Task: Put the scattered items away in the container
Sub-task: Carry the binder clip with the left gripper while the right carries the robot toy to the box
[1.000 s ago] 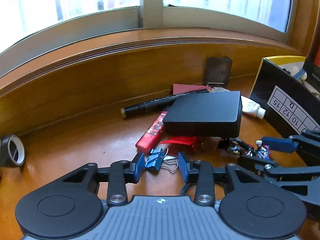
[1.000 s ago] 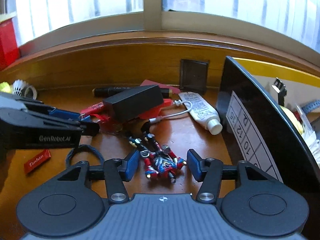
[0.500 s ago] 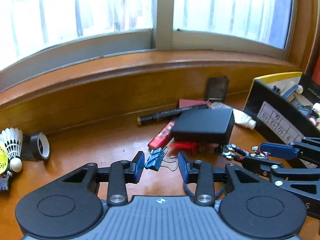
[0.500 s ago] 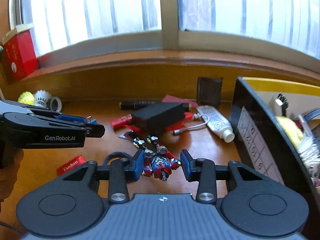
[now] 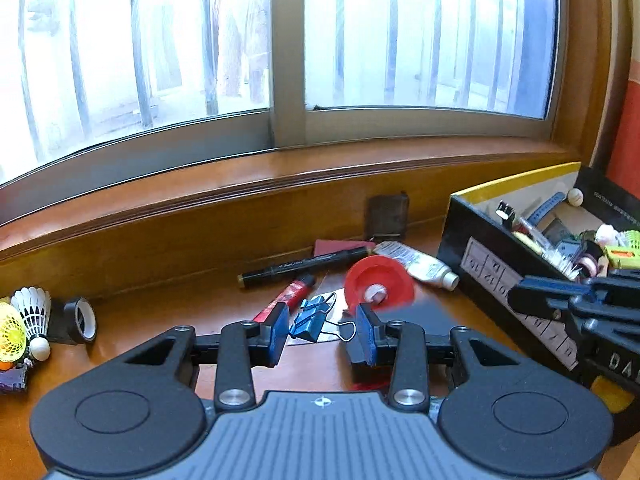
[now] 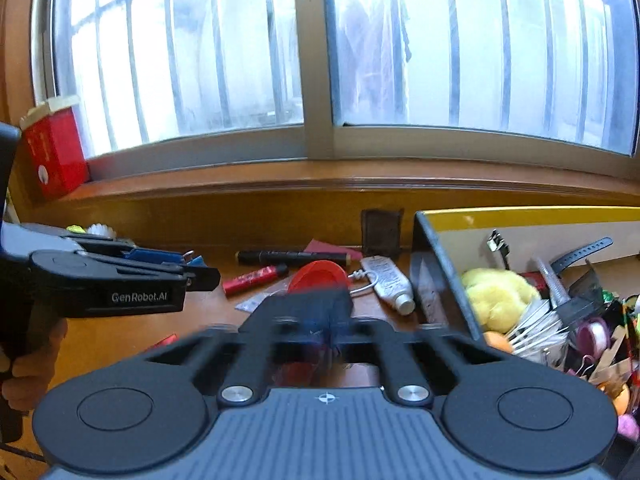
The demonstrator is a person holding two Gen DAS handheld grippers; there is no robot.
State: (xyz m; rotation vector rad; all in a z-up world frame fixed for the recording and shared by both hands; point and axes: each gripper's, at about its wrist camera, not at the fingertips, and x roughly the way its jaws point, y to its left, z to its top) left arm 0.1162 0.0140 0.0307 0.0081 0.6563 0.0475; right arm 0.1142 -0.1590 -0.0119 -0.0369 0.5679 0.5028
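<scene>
My left gripper (image 5: 322, 330) holds a blue binder clip (image 5: 314, 317) between its pads, lifted above the wooden desk. It also shows in the right wrist view (image 6: 160, 258). My right gripper (image 6: 320, 320) is blurred; its fingers look closed together, with red and blue of the toy figure between them. The black and yellow container box (image 5: 516, 236) stands at the right, full of small items, and shows in the right wrist view (image 6: 448, 264). The right gripper (image 5: 560, 300) hangs over its near wall.
On the desk lie a black marker (image 5: 304, 266), a red lighter (image 5: 284, 298), a red disc (image 5: 378, 282), a white tube (image 5: 420, 264) and a dark wall plate (image 5: 386, 216). Shuttlecocks (image 5: 24, 320) and a tape roll (image 5: 80, 318) sit far left. A red box (image 6: 54, 154) stands on the sill.
Both grippers have risen and pulled back from the desk. The right one closed on the toy figure and moved toward the box. The black box over the pile is gone from sight, baring a red disc.
</scene>
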